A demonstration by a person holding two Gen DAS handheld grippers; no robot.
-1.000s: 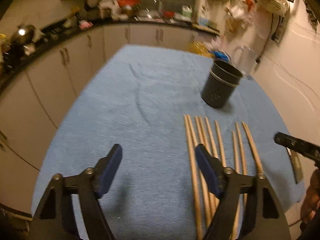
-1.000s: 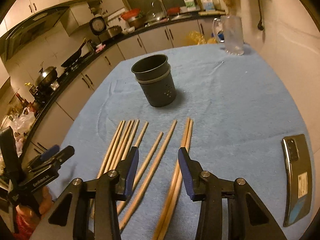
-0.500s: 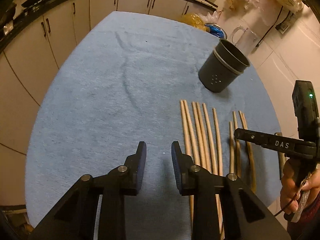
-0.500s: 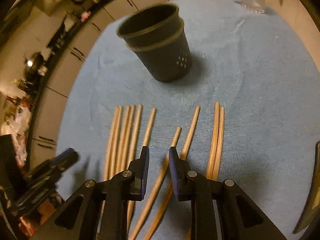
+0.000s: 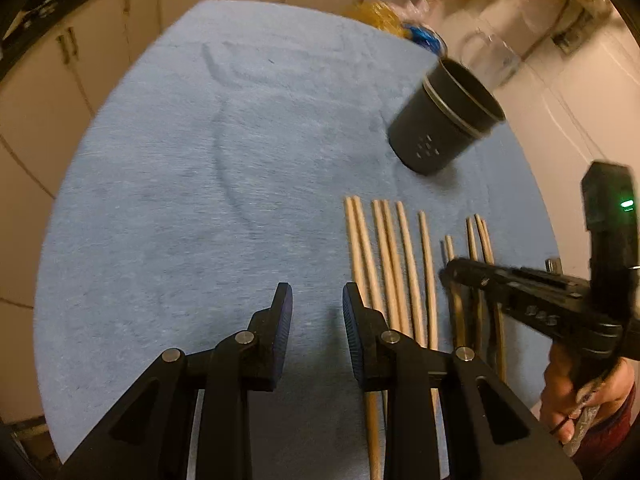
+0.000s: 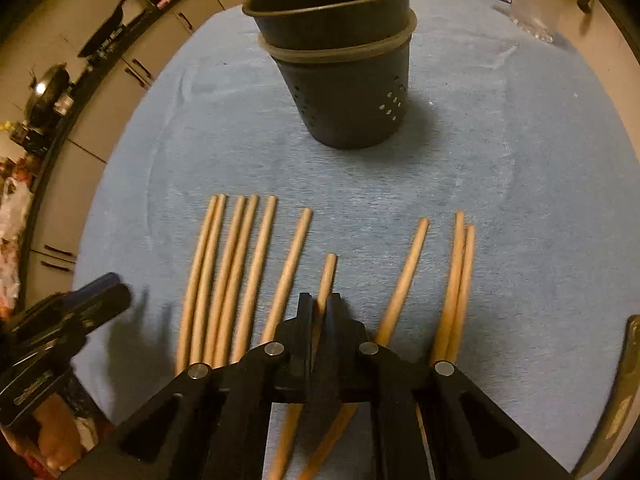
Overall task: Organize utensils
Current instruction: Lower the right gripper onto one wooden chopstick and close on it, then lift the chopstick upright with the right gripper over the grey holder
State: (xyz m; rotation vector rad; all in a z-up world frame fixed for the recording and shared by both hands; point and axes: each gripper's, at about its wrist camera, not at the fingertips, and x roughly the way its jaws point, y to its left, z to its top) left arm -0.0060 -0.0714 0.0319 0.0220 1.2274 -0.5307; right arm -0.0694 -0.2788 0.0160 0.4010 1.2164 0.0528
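Several wooden chopsticks (image 6: pixel 240 264) lie side by side on the blue cloth (image 6: pixel 500 184); they also show in the left wrist view (image 5: pixel 390 256). A dark perforated holder cup (image 6: pixel 340 72) stands upright beyond them, and shows in the left wrist view (image 5: pixel 444 120). My right gripper (image 6: pixel 319 310) is shut on one chopstick (image 6: pixel 327 276) in the middle of the row; it also shows in the left wrist view (image 5: pixel 448 276). My left gripper (image 5: pixel 317 320) is open with a narrow gap, empty, just left of the row.
A phone (image 6: pixel 616 392) lies at the cloth's right edge. A clear glass jug (image 5: pixel 486 56) stands behind the cup. Kitchen cabinets (image 5: pixel 100 52) and a cluttered counter curve around the far and left sides. A wall is on the right.
My right gripper moved down and forward and closed on a middle chopstick. My left gripper narrowed from wide open a second ago, then stayed partly open beside the row.
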